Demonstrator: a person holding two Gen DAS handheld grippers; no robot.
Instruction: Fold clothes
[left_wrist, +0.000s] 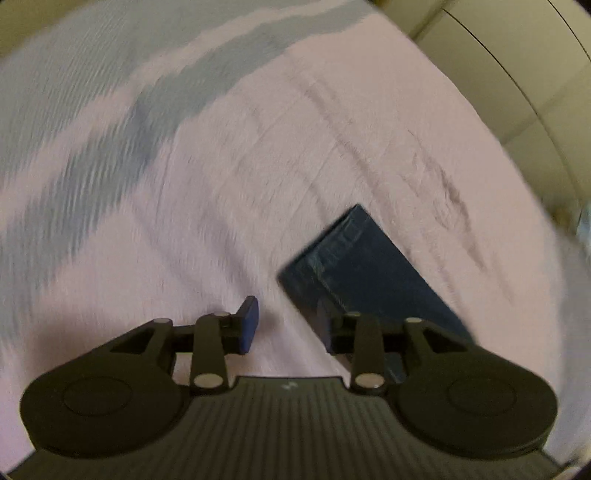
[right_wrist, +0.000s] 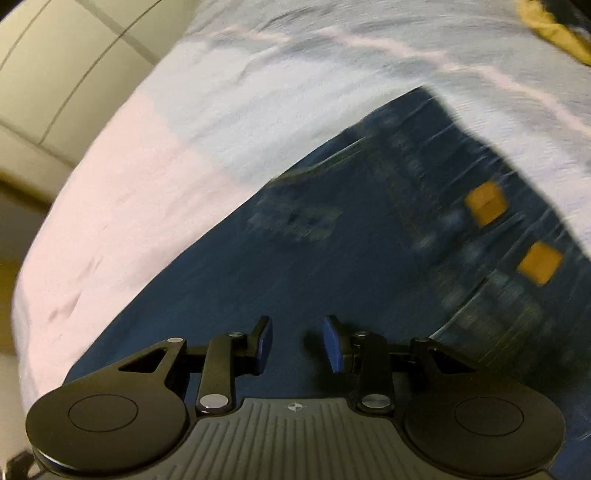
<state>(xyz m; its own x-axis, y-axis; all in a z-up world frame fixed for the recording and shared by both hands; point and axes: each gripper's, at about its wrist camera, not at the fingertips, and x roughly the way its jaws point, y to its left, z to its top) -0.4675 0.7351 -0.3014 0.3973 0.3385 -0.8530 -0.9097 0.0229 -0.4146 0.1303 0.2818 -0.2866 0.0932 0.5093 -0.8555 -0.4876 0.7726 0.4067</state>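
Denim, dark blue and motion-blurred, takes up most of the right wrist view: a pair of jeans (right_wrist: 332, 251) lying flat on a bed sheet (right_wrist: 122, 192) patterned in pale pink and light blue. Two small orange-yellow patches (right_wrist: 485, 203) show on the jeans toward the right side. The right gripper (right_wrist: 297, 343) hangs over the cloth with its blue-padded jaws partly apart; nothing is clamped between them, only denim lying beneath the gap.

In the left wrist view, the same jeans (left_wrist: 362, 266) appear as a squared-off dark blue end, lying on the bed sheet (left_wrist: 221, 184) to the right of centre. The left gripper (left_wrist: 290, 325) has its jaws partly apart too. Its left blue pad (left_wrist: 249, 325) stands over bare sheet, while the right pad sits in front of the edge of the denim; whether it touches the cloth cannot be told, and nothing is pinched between the pads.

Cream-coloured panels (left_wrist: 517, 74) show beyond the edge of the bed. No container is visible in either view.
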